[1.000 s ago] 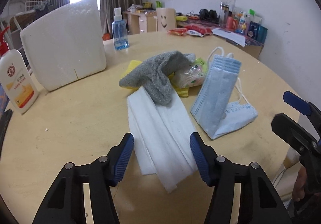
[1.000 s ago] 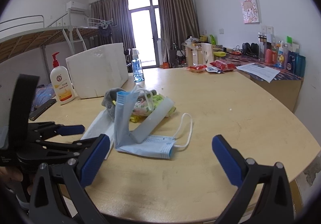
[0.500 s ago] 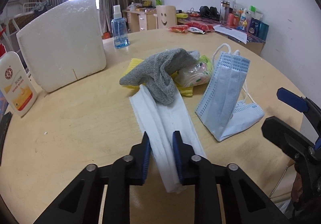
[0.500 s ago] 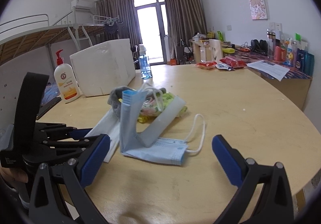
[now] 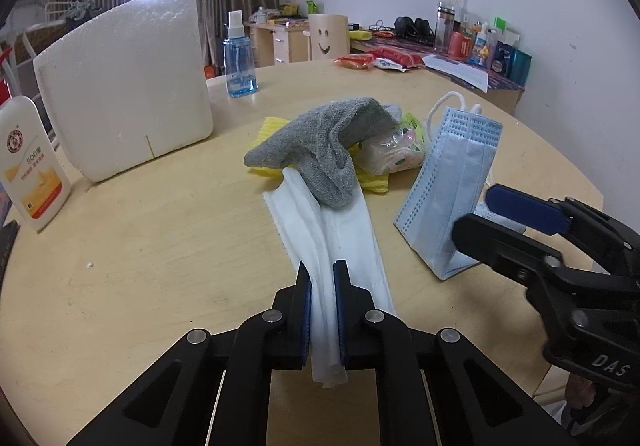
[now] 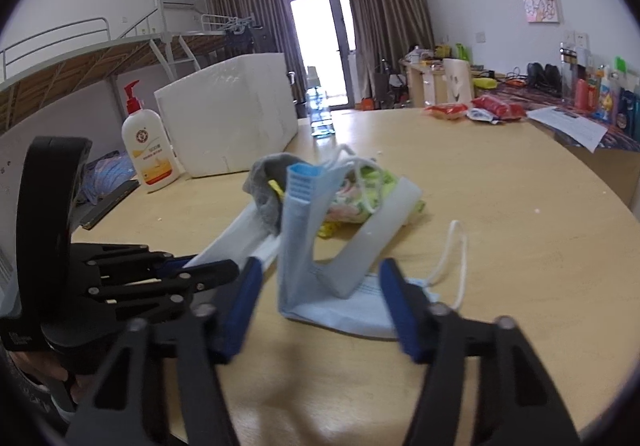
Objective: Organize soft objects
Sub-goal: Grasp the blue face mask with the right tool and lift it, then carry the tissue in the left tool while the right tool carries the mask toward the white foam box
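White cloth [image 5: 328,246] lies bunched between the left gripper [image 5: 322,288] fingers, which are pressed together on its near end; the strip runs away from them across the tabletop [image 5: 140,246]. Just past the fingers, a grey sock [image 5: 320,142] drapes over the far end of the cloth, lying on a yellow cloth [image 5: 272,126] and beside a clear packet [image 5: 394,150] with colourful contents. To the right of the left fingers stands a folded blue face mask [image 5: 452,182], one half upright, the other flat on the tabletop.

The right gripper [image 6: 320,302] fingers are about half open and closing, with the near fold of the face mask [image 6: 304,238] between them; the pads are not pressing on it. Its ear loop [image 6: 456,258] trails to the right of these fingers. Farther off stand a white foam box [image 5: 124,78], a lotion bottle [image 5: 28,162] and a blue spray bottle [image 5: 239,58].
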`<state>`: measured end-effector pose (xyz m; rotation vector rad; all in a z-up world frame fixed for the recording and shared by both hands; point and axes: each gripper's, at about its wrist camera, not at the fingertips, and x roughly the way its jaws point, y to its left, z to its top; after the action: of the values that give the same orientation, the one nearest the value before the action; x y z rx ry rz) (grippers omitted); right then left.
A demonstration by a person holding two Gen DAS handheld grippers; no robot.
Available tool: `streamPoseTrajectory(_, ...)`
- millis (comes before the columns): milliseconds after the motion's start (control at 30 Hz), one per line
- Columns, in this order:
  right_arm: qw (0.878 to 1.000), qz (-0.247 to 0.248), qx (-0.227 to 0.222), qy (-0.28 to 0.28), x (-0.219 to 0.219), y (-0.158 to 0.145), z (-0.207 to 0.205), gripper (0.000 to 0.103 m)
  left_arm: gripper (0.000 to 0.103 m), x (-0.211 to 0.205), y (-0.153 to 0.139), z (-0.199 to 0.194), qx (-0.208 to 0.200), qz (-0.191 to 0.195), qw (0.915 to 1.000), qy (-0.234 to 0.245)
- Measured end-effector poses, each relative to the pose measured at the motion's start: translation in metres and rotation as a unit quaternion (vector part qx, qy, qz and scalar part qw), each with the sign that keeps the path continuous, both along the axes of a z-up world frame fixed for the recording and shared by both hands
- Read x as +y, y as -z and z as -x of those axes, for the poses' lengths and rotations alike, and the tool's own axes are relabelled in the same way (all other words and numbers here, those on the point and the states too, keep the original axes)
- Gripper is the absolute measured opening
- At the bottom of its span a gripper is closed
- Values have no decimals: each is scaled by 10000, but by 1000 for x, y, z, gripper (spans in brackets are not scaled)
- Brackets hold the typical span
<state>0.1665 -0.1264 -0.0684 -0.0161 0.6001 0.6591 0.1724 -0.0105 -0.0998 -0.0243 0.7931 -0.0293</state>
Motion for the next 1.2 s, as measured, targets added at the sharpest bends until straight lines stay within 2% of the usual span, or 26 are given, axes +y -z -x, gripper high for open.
streamPoseTrajectory(167, 9999, 8, 69, -134, 9, 0, -2, 36, 10, 0, 0, 1, -1, 77, 10000, -1)
streamPoseTrajectory(233, 9998, 34, 89, -179, 13, 0, -3, 36, 10, 2, 0, 2, -2, 90, 10000, -7)
streamPoseTrajectory(267, 9998, 64, 106, -181, 14, 1, -3, 31, 10, 2, 0, 2, -1, 92, 10000, -4)
streamPoseTrajectory(300, 9997, 71, 137, -197, 15, 1, -4, 18, 10, 2, 0, 2, -2, 98, 10000, -3)
streamPoseTrajectory(367, 9992, 94, 218, -311, 19, 2, -5, 11, 10, 3, 0, 3, -3, 111, 9999, -2)
streamPoseTrajectory(567, 9990, -113, 307, -311, 14, 4, -5, 8, 9, 5, -1, 5, -35, 222, 9997, 85)
streamPoseTrajectory(733, 9987, -352, 196, -299, 2, -10, 0, 8, 9, 11, -10, 15, -296, 276, 9991, 114)
streamPoseTrajectory(833, 9978, -567, 102, -330, -6, -25, 5, 8, 9, 20, -21, 25, -460, 392, 9982, 31)
streamPoseTrajectory(1033, 9962, -752, -357, -256, -15, -57, 22, 8, 8, 27, -55, 52, -1007, 310, 9944, -44)
streamPoseTrajectory(1200, 9949, -779, -593, -251, -15, -70, 34, 8, 8, 28, -74, 75, -1325, 254, 9908, -48)
